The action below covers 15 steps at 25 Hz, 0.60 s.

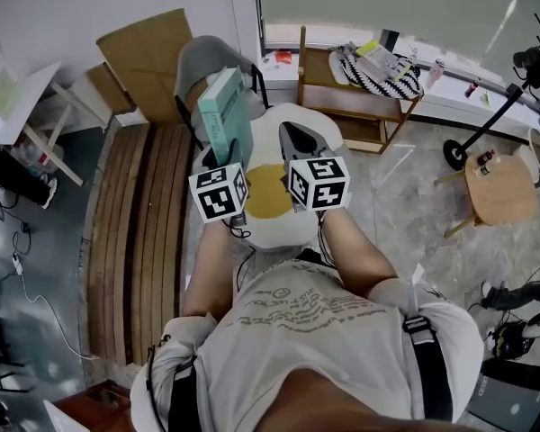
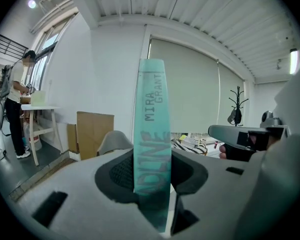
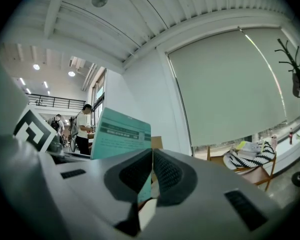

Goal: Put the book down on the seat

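A teal book [image 1: 225,111] stands upright with my left gripper [image 1: 229,156] shut on its lower edge. In the left gripper view its spine [image 2: 152,134] rises straight up from between the dark pads [image 2: 121,173]. Beside it on the right, my right gripper [image 1: 299,142] is shut with nothing in it; its jaws meet [image 3: 152,171], and the book's cover [image 3: 121,133] shows to their left. Both grippers hang over a white round seat [image 1: 272,230] with a yellow centre, directly below them.
A slatted wooden bench [image 1: 135,232] runs along the left, with cardboard [image 1: 148,52] and a grey chair [image 1: 207,61] behind. A wooden shelf with striped cloth [image 1: 360,88] stands at the back right, a round wooden stool [image 1: 499,187] farther right. A person [image 2: 15,104] stands at a white table.
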Available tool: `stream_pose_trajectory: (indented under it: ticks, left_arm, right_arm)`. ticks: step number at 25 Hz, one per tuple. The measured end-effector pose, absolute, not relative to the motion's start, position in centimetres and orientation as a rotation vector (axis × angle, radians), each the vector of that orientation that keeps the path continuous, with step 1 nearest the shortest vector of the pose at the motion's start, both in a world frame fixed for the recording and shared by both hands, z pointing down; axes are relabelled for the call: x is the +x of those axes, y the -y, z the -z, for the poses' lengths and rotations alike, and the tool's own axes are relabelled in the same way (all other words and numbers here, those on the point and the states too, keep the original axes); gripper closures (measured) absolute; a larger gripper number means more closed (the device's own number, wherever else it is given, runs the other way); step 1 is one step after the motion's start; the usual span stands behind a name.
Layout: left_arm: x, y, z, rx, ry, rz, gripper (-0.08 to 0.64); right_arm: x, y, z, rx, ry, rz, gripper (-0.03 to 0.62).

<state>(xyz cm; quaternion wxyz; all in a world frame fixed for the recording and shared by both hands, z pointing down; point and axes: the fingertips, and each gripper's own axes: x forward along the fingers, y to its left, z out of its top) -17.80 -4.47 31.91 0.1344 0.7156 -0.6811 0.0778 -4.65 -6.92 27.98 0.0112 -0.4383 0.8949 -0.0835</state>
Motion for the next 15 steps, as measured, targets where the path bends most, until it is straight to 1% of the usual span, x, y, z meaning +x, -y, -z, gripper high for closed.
stream_pose_trajectory:
  ticks: [15]
  left_arm:
    - [-14.3,16.5,-33.8,2.008,1.925,-0.269,0.4]
  right_arm:
    - [-1.8,19.1,-29.6,-1.349,-2.859,0.326,0.563]
